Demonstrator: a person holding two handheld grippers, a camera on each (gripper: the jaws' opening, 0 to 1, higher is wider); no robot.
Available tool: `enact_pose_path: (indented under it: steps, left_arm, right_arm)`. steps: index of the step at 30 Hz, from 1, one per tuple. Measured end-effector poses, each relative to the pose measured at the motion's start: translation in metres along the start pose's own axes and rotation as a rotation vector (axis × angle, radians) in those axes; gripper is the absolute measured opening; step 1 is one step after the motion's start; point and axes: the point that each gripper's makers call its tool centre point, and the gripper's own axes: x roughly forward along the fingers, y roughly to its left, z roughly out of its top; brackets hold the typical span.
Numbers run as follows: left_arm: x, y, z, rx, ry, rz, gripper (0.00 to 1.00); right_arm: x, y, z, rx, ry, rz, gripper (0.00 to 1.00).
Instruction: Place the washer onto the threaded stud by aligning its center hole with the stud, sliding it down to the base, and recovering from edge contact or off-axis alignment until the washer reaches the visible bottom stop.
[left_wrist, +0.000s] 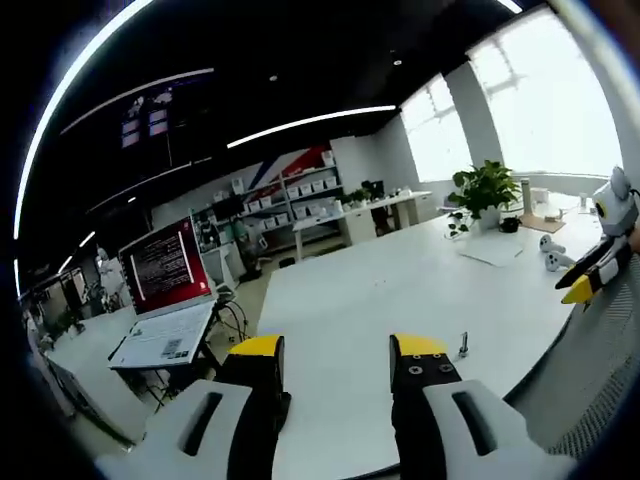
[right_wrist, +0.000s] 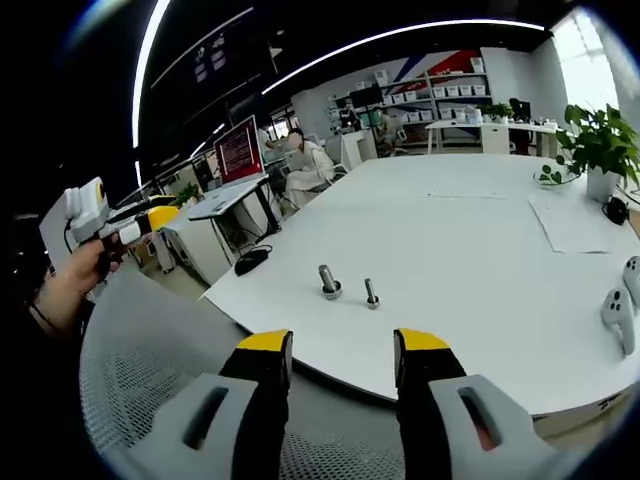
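Two small metal studs stand upright on the white table: a thicker threaded stud with a wider ring at its foot, and a thinner stud just to its right. I cannot tell whether the ring is the washer. My right gripper is open and holds nothing, hanging short of the table edge in front of the studs. My left gripper is open too, over the table's near edge, with one stud just right of its right jaw. A hand holds the left gripper at the far left.
A mesh chair back lies between me and the table. On the table are a sheet of paper, a potted plant, white controllers and a black mouse. A laptop with a red screen sits on a side desk.
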Motion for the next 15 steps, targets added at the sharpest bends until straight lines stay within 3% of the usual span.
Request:
enact_pose_path:
  steps: [5,9,11,15]
  left_arm:
    - [-0.004,0.006,-0.015,-0.054,-0.016,0.035,0.52]
    - [0.001,-0.001,-0.023,-0.096,-0.028,0.023,0.53]
    - [0.002,-0.001,-0.019,-0.025,-0.047,0.042,0.52]
    - [0.006,0.004,-0.016,-0.092,-0.071,0.043,0.49]
  right_arm:
    - [0.000,0.000,0.001,0.005,-0.004,-0.007,0.45]
    - [0.000,-0.001,0.001,0.006,-0.005,-0.009,0.44]
    - [0.001,0.000,0.001,0.002,0.003,-0.004,0.43]
    - [0.002,0.002,-0.001,-0.003,0.021,0.008,0.42]
